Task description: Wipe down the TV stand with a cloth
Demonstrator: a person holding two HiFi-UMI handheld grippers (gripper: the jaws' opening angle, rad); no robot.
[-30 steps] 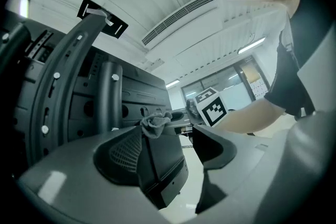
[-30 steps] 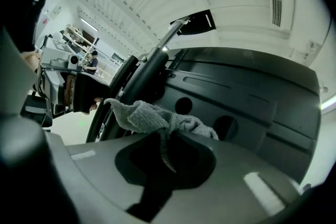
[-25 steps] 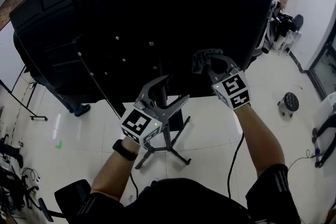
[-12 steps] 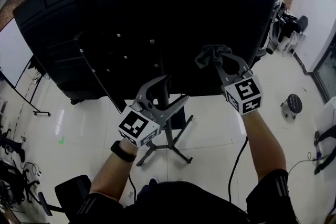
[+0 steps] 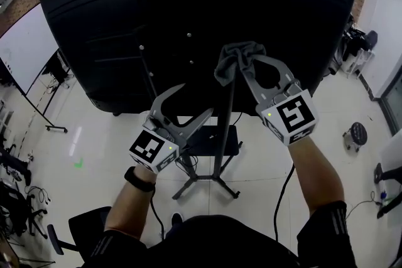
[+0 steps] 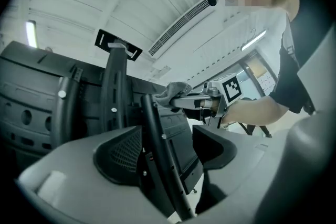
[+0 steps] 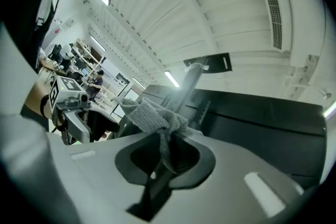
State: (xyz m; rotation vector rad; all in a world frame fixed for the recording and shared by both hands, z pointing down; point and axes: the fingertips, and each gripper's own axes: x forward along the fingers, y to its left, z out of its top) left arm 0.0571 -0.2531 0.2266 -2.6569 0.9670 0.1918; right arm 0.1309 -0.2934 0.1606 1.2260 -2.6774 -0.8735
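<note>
With the cloth (image 5: 227, 66) pinched in my right gripper (image 5: 246, 63) and my left gripper (image 5: 196, 101) wide open, holding nothing, I should rub firmly down the pole (image 5: 224, 135).

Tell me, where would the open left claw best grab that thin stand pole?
Probably the bare stretch of the pole below the cloth, with the left claw coming in sideways from its own side. The pole is slim and upright, so level jaws closing across it should straddle it squarely.
</note>
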